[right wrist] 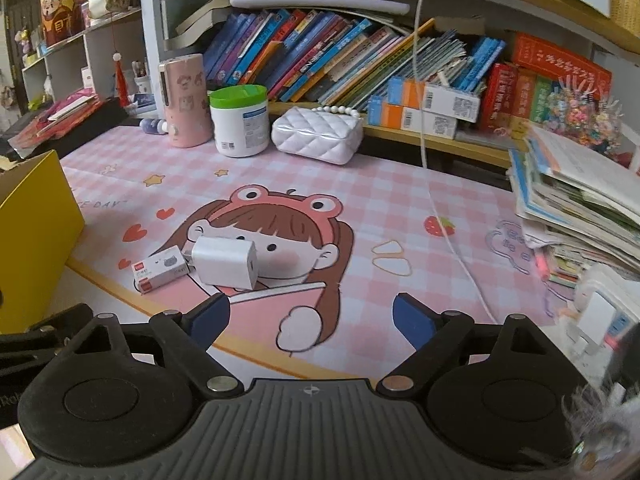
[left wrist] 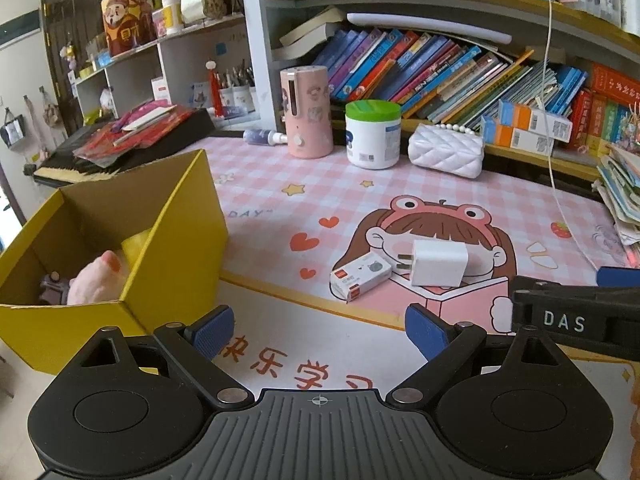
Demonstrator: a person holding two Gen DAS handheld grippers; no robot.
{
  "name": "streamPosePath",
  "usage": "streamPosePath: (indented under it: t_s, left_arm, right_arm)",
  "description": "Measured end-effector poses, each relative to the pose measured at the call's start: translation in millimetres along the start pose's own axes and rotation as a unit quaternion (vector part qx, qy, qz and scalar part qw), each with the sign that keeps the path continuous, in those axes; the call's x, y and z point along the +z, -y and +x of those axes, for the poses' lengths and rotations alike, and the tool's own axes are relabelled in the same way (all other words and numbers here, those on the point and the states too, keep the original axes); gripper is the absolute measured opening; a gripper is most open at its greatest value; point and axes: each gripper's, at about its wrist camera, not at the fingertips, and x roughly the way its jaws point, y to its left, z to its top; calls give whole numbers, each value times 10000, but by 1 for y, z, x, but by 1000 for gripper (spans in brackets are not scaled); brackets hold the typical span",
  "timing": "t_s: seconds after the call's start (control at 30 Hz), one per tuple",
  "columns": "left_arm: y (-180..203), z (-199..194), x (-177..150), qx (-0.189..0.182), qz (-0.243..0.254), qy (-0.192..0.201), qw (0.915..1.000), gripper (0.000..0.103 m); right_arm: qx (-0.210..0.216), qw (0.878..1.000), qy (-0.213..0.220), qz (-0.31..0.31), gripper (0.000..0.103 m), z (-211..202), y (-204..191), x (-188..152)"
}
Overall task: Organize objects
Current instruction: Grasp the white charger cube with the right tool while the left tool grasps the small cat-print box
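A white charger plug (left wrist: 439, 268) lies on the pink cartoon desk mat (left wrist: 280, 208), touching a small white and red box (left wrist: 360, 281) on its left. Both also show in the right wrist view: the charger plug (right wrist: 224, 262) and the small box (right wrist: 160, 274). A yellow cardboard box (left wrist: 176, 240) stands open at the left with a pink plush toy (left wrist: 96, 284) and a yellow item inside. My left gripper (left wrist: 320, 336) is open and empty, short of the plug. My right gripper (right wrist: 312, 320) is open and empty, just right of the plug.
At the back of the mat stand a pink cylinder (left wrist: 306, 112), a green-lidded white jar (left wrist: 373, 134) and a white quilted purse (left wrist: 446, 150). Bookshelves run behind. A stack of books (right wrist: 580, 208) sits at the right, and a white cable (right wrist: 456, 252) hangs down onto the mat.
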Motion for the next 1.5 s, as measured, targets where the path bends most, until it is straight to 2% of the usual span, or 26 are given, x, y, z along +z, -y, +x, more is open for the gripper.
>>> streamPosePath:
  t_s: [0.37, 0.63, 0.8, 0.83, 0.87, 0.9, 0.93, 1.17, 1.23, 1.5]
  left_arm:
    - [6, 18, 0, 161, 164, -215, 9995, 93]
    - [9, 32, -1, 292, 337, -344, 9984, 93]
    - [12, 40, -1, 288, 428, -414, 9978, 93]
    - [12, 42, 0, 285, 436, -426, 9977, 93]
    - [13, 44, 0, 273, 440, -443, 9977, 93]
    - [14, 46, 1, 258, 437, -459, 9977, 93]
    - [14, 48, 2, 244, 429, -470, 9977, 93]
    - [19, 71, 7, 92, 196, -593, 9980, 93]
    - [22, 81, 10, 61, 83, -692, 9976, 89]
    - [34, 113, 25, 15, -216, -727, 9971, 87]
  right_arm:
    - [642, 9974, -240, -222, 87, 44, -15, 22]
    - [860, 9940, -523, -428, 86, 79, -33, 34]
    - [962, 9911, -710, -590, 81, 101, -42, 36]
    - [972, 9906, -726, -630, 77, 104, -43, 36]
    - [986, 9902, -744, -652, 64, 106, -44, 35]
    - [1030, 9896, -771, -648, 56, 108, -43, 36]
    - [1132, 9886, -792, -594, 53, 109, -41, 37]
    - [890, 9953, -357, -160, 53, 85, -11, 40]
    - [797, 9965, -266, -27, 53, 75, -2, 39]
    - [581, 9965, -338, 494, 53, 57, 29, 25]
